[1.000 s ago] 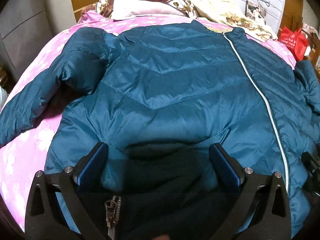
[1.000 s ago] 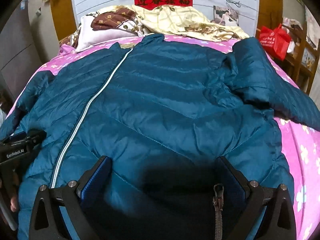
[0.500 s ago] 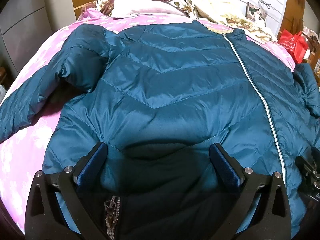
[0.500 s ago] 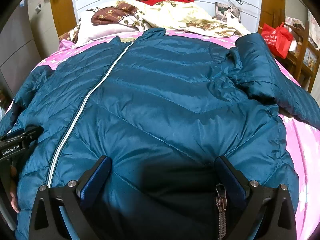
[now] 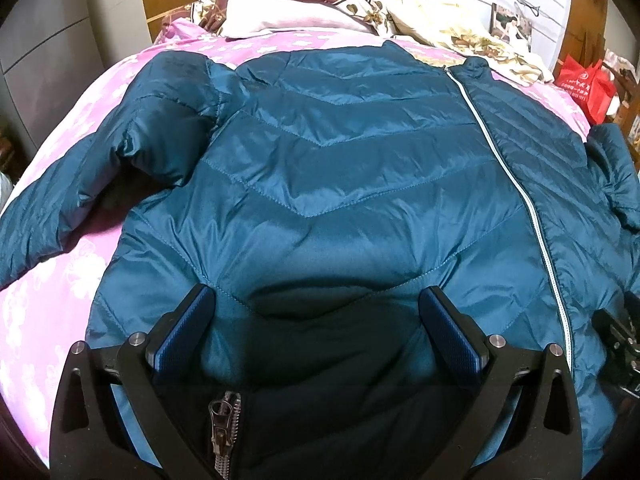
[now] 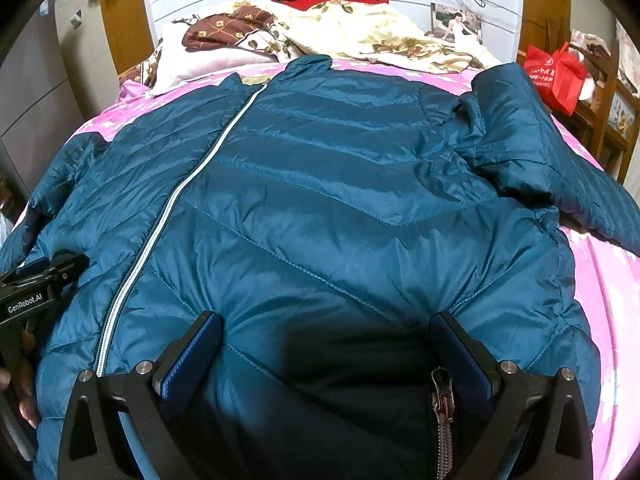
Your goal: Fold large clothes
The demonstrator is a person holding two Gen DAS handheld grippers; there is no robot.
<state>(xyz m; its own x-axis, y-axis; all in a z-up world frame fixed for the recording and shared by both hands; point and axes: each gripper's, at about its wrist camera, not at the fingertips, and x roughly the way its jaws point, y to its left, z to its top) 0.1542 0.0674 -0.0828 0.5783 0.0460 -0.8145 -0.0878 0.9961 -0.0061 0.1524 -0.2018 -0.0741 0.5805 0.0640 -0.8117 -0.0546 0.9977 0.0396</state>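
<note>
A large teal quilted puffer jacket lies face up and zipped on a pink bed; it also shows in the right wrist view. Its white zipper runs up the middle. Its sleeves spread out at the left and right. My left gripper is open, jaws wide, over the hem's left half near a pocket zipper pull. My right gripper is open over the hem's right half near the other pocket zipper pull. Neither holds anything.
The pink floral bedsheet lies under the jacket. Pillows and a floral quilt are piled at the headboard. A red bag stands on furniture to the right. A grey wardrobe stands at the left.
Both grippers have risen or pulled back slightly along the hem, so the jacket sits a little lower in view. Both stay open and the jacket has not moved.
</note>
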